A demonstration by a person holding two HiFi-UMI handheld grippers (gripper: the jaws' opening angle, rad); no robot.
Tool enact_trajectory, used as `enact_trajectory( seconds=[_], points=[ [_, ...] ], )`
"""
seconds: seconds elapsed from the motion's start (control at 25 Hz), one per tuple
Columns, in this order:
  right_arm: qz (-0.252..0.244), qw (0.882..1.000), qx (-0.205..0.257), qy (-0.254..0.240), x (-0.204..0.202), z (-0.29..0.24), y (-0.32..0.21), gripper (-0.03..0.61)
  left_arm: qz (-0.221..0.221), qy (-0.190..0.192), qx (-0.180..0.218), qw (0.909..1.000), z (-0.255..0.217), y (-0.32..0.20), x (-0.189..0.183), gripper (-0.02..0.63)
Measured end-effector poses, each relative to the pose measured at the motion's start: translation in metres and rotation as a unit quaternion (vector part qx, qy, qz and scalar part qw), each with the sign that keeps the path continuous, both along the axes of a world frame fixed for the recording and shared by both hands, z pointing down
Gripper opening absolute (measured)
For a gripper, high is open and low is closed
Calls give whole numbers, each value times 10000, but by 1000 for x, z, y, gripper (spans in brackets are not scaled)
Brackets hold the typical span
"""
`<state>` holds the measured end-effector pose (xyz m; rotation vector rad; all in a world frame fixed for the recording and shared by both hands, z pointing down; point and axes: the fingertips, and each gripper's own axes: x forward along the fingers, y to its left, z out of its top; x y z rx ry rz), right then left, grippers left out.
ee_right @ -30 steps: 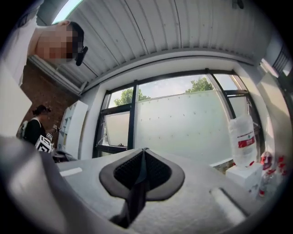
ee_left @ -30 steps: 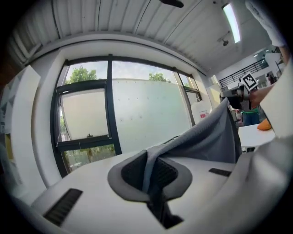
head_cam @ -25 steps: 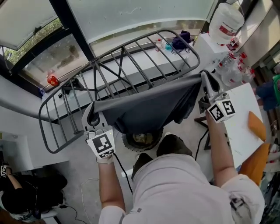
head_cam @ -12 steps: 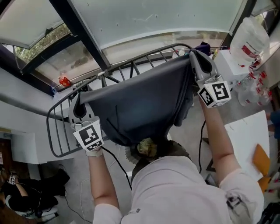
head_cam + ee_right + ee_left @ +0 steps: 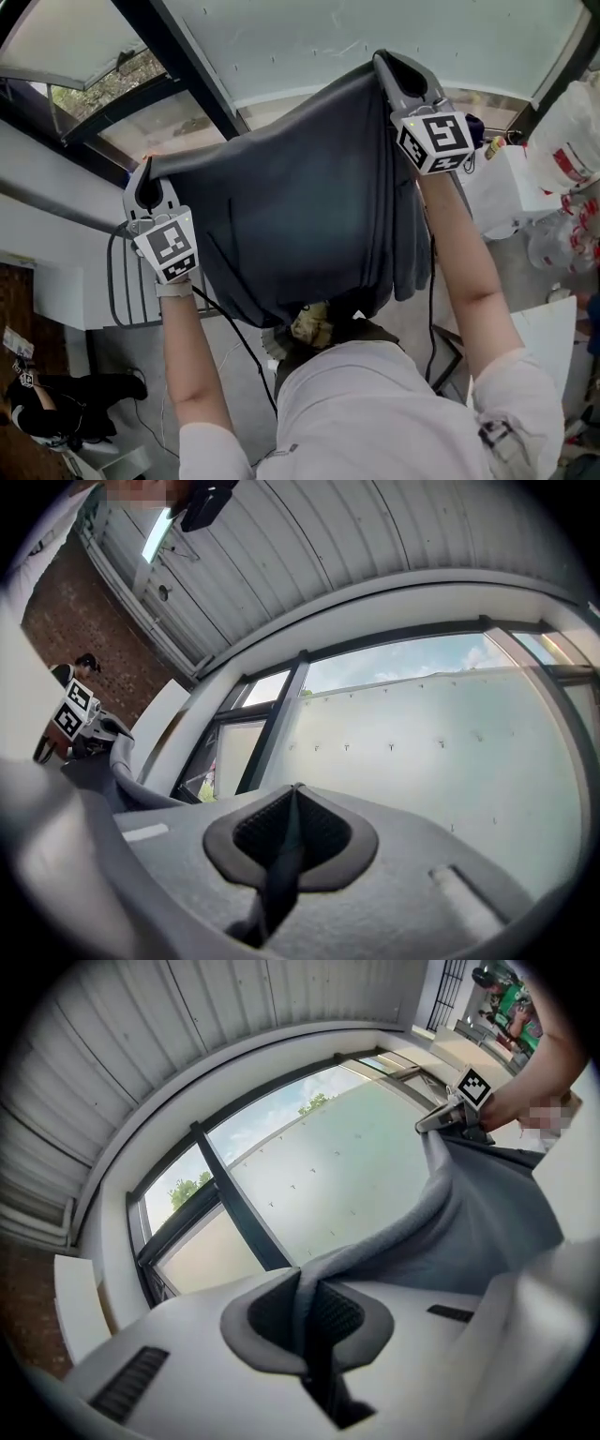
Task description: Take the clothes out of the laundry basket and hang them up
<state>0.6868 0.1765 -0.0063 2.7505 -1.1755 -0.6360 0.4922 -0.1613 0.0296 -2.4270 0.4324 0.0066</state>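
A dark grey garment (image 5: 300,206) hangs spread between both grippers, held up in front of the window. My left gripper (image 5: 147,181) is shut on its left top corner; the cloth (image 5: 394,1251) runs out from between the pads toward the other hand. My right gripper (image 5: 389,67) is shut on the right top corner, a thin fold of cloth (image 5: 281,855) pinched between its pads. The garment hides most of the grey drying rack (image 5: 117,281); only its left end shows. The laundry basket is not in view.
A large window with dark frames (image 5: 178,66) fills the back. A white table (image 5: 497,187) with a big plastic jug (image 5: 577,141) stands at the right. Another person (image 5: 37,412) crouches at lower left. A dark shoe and round base (image 5: 314,323) show below the garment.
Both grippers have risen and moved away from me with the garment, from beside the rack to well above it. The cloth now covers nearly the whole rack.
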Motion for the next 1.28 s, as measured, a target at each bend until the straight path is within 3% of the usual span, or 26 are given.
enact_trajectory(
  seconds=[0.12, 0.28, 0.44, 0.68, 0.96, 1.04, 1.08, 1.12, 1.2, 1.28],
  points=[
    [-100, 9999, -45, -76, 32, -2, -8, 15, -201, -40, -41, 9998, -3, -6, 25, 8],
    [-282, 9958, -608, -628, 72, 43, -22, 15, -442, -396, -239, 9980, 30, -15, 55, 8],
    [-405, 9859, -1252, -1037, 95, 107, -30, 15, -657, -1010, -437, 9918, 95, -22, 74, 8],
    [-580, 9639, -2000, -1657, 104, 203, -40, 15, -724, -2082, -681, 9730, 197, -18, 87, 8],
    [-766, 9228, -2765, -2571, 118, 303, -49, 54, -785, -2930, -939, 9483, 274, -19, 100, 18],
    [-923, 9036, -2962, -2953, 116, 328, -50, 127, -836, -3125, -1089, 9400, 291, -19, 97, 78],
    [-1016, 8915, -3064, -3177, 114, 340, -51, 231, -848, -3233, -1147, 9355, 299, -18, 95, 99],
    [-1092, 8800, -3162, -3373, 112, 352, -51, 278, -854, -3337, -1183, 9313, 307, -18, 93, 111],
    [-1173, 8636, -3333, -3597, 108, 369, -48, 306, -858, -3492, -1227, 9250, 319, -17, 88, 144],
    [-1190, 8574, -3389, -3685, 105, 378, -44, 323, -848, -3563, -1317, 9211, 327, -14, 83, 173]
  ],
)
